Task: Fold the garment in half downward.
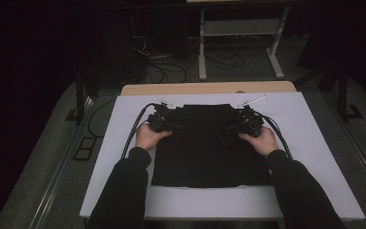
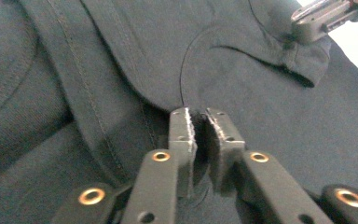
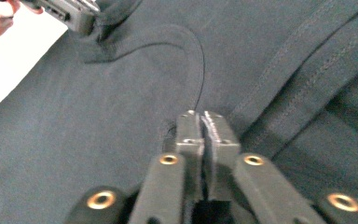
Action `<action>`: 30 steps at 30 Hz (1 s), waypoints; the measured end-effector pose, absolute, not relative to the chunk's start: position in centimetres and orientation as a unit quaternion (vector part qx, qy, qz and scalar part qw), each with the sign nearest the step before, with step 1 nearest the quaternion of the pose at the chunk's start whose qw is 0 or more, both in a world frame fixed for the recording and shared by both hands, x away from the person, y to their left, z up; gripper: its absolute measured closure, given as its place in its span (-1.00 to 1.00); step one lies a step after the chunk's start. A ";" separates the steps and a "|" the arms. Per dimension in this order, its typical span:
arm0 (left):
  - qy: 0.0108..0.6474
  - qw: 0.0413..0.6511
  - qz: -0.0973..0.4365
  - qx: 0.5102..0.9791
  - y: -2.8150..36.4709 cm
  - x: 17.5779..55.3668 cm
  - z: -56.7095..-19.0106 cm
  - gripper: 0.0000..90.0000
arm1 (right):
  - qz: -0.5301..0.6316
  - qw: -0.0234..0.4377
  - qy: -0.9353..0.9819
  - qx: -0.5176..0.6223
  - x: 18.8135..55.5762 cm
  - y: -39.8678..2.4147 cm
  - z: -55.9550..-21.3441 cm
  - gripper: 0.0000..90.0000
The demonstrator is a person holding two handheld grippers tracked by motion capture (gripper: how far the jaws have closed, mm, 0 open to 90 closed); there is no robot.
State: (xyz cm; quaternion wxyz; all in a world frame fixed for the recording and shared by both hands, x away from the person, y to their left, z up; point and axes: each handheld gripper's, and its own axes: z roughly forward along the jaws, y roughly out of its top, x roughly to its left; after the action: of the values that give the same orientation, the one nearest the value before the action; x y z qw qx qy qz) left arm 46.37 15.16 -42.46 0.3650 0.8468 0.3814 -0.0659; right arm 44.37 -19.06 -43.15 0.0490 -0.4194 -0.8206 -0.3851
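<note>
On the white surface (image 1: 314, 143) lies a black T-shirt (image 1: 205, 152), hem toward the person. Left gripper (image 1: 167, 125) and right gripper (image 1: 236, 126) each pinch a fold of its cloth at opposite sides near the collar, jaws clamped on fabric.

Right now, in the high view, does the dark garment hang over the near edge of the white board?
No, the dark garment lies wholly on the white board, with bare board before its hem.

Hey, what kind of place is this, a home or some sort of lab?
Probably a lab or recording workspace, not a home: a dark garment lies on a plain white table, loose cables trail over the floor, and a bare metal stand sits behind.
</note>
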 end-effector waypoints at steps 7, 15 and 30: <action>0.378 0.363 -0.065 0.849 15.2 46.3 -42.4 0.93 | -0.377 0.033 -0.830 -0.410 44.1 -19.0 -42.8 0.97; 0.376 0.374 -0.059 0.846 15.6 46.1 -41.8 0.93 | -0.393 0.025 -0.823 -0.409 43.7 -19.7 -41.6 0.97; 0.374 0.391 -0.058 0.839 15.9 45.9 -41.3 0.93 | -0.374 0.053 -0.820 -0.430 44.3 -19.8 -42.9 0.08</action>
State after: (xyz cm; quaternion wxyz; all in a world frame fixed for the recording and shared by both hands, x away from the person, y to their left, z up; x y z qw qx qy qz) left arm 45.87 15.85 -41.35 0.3912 0.8387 0.3745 -0.0579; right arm 44.34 -19.78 -42.91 0.0528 -0.4303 -0.8199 -0.3738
